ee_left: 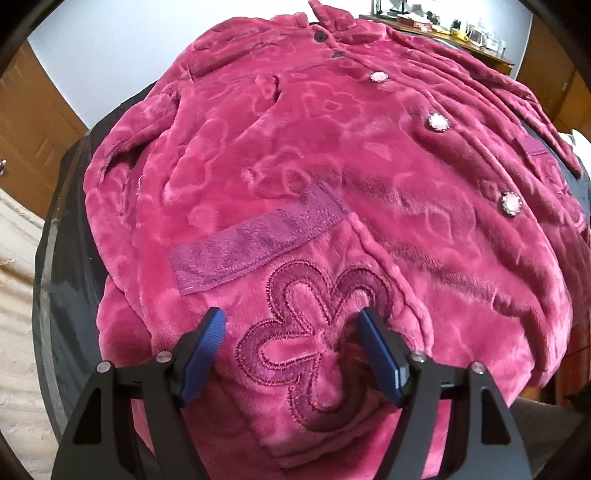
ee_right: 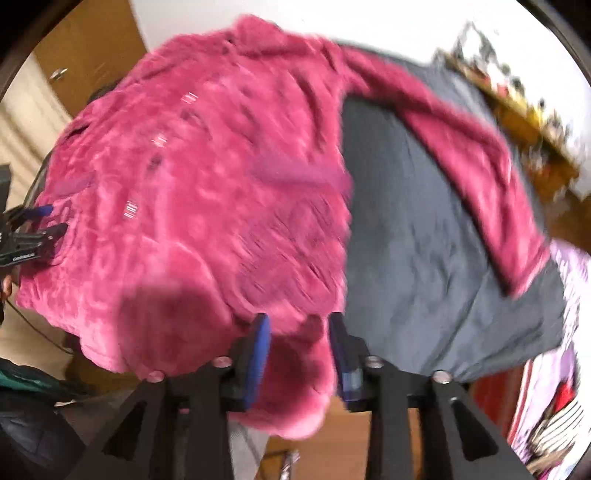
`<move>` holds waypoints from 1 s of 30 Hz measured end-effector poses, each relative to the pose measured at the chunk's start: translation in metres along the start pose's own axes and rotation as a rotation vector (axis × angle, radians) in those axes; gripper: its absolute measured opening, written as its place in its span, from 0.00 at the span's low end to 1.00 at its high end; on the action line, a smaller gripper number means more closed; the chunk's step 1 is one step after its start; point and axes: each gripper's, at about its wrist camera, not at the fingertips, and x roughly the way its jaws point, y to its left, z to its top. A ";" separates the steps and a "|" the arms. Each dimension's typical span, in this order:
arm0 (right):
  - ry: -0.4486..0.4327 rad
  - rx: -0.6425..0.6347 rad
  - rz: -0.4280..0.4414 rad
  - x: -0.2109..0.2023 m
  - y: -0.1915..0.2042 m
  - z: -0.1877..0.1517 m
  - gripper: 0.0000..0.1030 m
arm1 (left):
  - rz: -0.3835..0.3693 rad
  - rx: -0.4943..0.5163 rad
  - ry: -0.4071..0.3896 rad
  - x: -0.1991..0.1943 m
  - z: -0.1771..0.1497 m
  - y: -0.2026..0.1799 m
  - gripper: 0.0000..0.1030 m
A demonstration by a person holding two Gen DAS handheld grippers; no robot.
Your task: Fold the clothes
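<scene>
A pink fleece jacket (ee_left: 332, 177) lies front up on a dark grey covered table (ee_left: 66, 258), buttons (ee_left: 437, 122) running down its right side. My left gripper (ee_left: 293, 332) is open, its blue pads on either side of the embroidered flower (ee_left: 306, 332) on a pocket. The right wrist view is blurred. There, the right gripper (ee_right: 300, 347) is shut on the jacket (ee_right: 192, 192) at its near hem corner, with thick fleece filling the gap between the pads. One sleeve (ee_right: 480, 166) stretches right across the grey cover (ee_right: 424, 240). At the left edge is the left gripper (ee_right: 44, 221).
Wooden cabinets (ee_left: 33, 133) stand on the left and a cluttered wooden shelf (ee_left: 443, 26) runs along the back right wall. Striped and pale fabrics (ee_right: 554, 387) lie at the table's right end. A beige textured floor (ee_left: 18, 295) is on the left.
</scene>
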 end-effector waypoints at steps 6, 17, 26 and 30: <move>-0.059 -0.029 0.290 -0.009 0.050 0.015 0.75 | -0.099 -0.115 -0.014 -0.020 -0.007 0.032 0.75; 0.063 0.030 0.364 0.054 0.067 0.015 0.75 | -0.075 -0.409 -0.031 -0.060 -0.046 0.112 0.75; 0.076 -0.003 0.328 0.059 0.072 0.008 0.78 | -0.013 -0.639 -0.064 -0.060 -0.046 0.184 0.75; 0.073 -0.012 0.321 0.058 0.072 0.007 0.78 | -0.023 -0.641 -0.041 -0.026 -0.024 0.191 0.75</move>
